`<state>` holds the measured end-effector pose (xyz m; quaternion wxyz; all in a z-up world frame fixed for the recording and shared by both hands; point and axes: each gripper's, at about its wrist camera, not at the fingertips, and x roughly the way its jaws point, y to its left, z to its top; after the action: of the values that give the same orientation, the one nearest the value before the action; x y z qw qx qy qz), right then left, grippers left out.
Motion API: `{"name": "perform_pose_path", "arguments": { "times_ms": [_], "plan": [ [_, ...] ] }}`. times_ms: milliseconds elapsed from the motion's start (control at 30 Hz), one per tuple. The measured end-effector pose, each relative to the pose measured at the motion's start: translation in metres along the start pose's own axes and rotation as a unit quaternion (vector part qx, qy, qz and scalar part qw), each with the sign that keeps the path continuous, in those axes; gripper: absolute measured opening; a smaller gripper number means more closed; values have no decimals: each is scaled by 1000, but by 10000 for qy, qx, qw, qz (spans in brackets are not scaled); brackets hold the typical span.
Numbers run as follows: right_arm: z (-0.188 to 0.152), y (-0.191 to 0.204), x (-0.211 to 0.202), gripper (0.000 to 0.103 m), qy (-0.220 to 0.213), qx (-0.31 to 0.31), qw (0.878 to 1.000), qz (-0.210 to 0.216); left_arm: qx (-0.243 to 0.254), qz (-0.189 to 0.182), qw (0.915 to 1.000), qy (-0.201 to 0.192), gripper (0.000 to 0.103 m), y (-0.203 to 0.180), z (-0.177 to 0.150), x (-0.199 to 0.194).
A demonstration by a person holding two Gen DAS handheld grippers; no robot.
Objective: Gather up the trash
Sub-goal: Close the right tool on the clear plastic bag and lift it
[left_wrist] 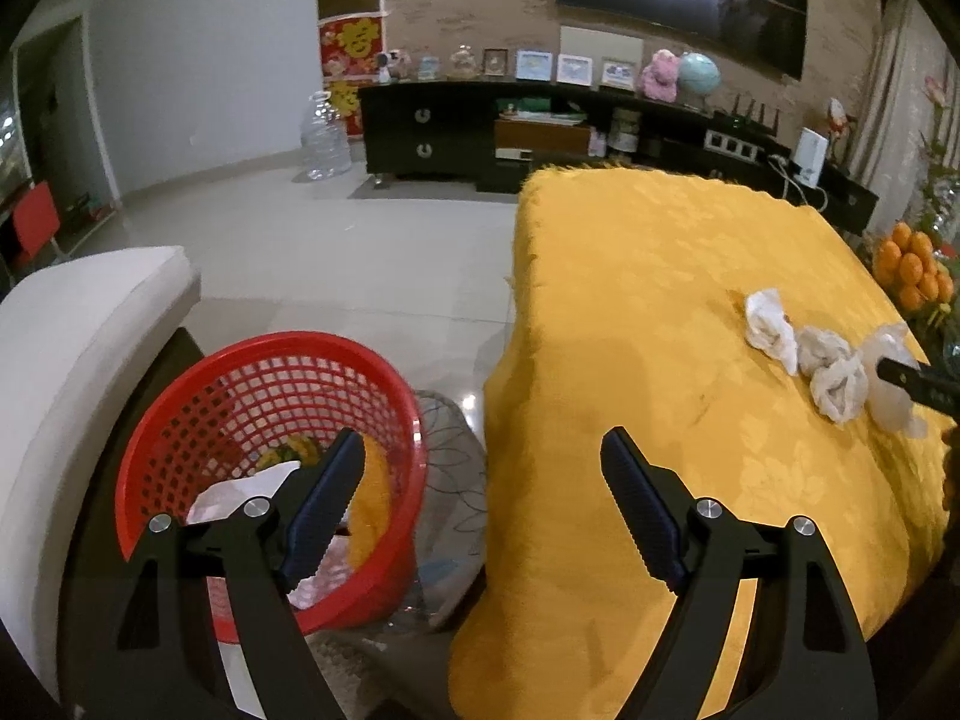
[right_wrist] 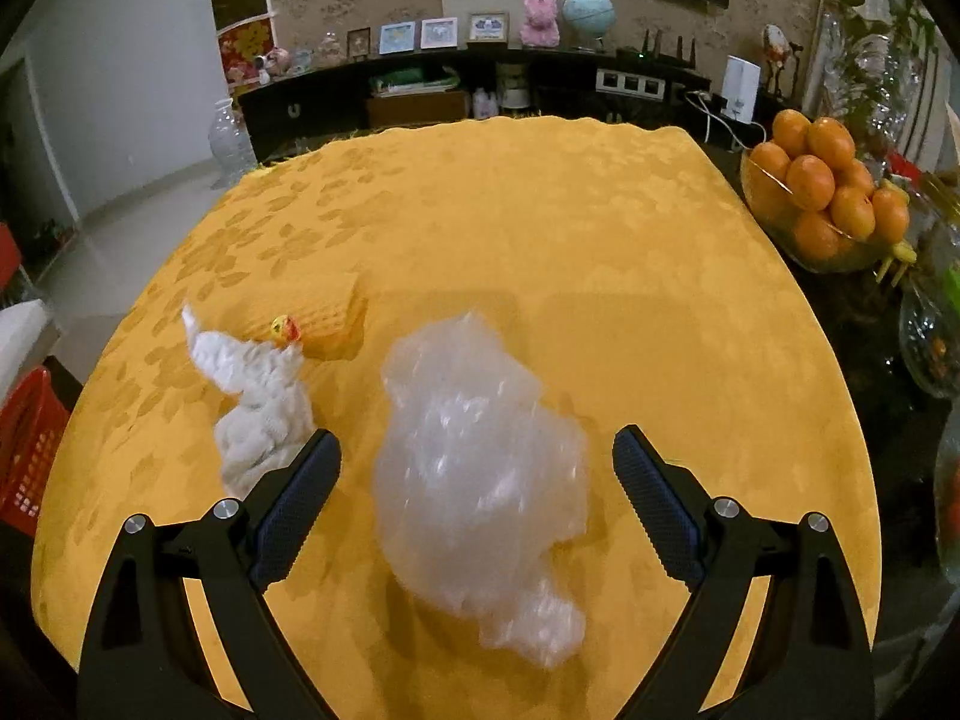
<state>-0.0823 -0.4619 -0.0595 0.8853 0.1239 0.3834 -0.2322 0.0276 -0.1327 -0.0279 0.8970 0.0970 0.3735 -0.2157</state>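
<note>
A red mesh basket (left_wrist: 198, 396) stands on the floor left of the yellow-clothed table (left_wrist: 648, 276) and holds paper and wrappers. My left gripper (left_wrist: 483, 459) is open and empty, above the gap between basket and table edge. On the table lie crumpled white tissues (left_wrist: 798, 348) and a crumpled clear plastic bag (left_wrist: 894, 384). My right gripper (right_wrist: 477, 456) is open, its fingers either side of the plastic bag (right_wrist: 480, 468), not closed on it. A crumpled tissue (right_wrist: 258, 408) lies just left of it, beside a small yellow wrapper (right_wrist: 324, 318). The right gripper's tip shows in the left view (left_wrist: 900, 372).
A white cushioned seat (left_wrist: 72, 360) stands left of the basket. A bowl of oranges (right_wrist: 822, 198) and glassware (right_wrist: 930, 330) sit off the table's right side. A dark TV cabinet (left_wrist: 540, 132) runs along the far wall. The basket's edge shows at left (right_wrist: 30, 450).
</note>
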Motion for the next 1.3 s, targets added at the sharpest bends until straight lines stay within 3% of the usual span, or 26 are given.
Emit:
{"name": "perform_pose_path", "arguments": {
  "times_ms": [167, 367, 533, 867, 1133, 1300],
  "plan": [
    [-2, -5, 8, 66, 265, 104, 9994, 172, 162, -93, 9998, 12, 78, -16, -2, 3],
    [-2, -9, 7, 49, 267, 42, 9994, 237, 405, -251, 9988, 89, 78, -45, -1, 10],
    [-4, -11, 5, 47, 261, 84, 9995, 175, 459, -557, 9972, 185, 78, -82, 6, 18],
    [-7, -29, -2, 46, 246, 394, 9988, 176, 1184, -1104, 9867, 119, 78, -188, 32, 20],
    [-10, -54, -9, 46, 209, 795, 9964, 227, 1420, -1204, 9821, 274, 78, -225, 38, 33],
    [-11, -70, -12, 46, 214, 1009, 9947, 20, 1602, -1250, 9782, 441, 78, -247, 38, 46]
  ]
}}
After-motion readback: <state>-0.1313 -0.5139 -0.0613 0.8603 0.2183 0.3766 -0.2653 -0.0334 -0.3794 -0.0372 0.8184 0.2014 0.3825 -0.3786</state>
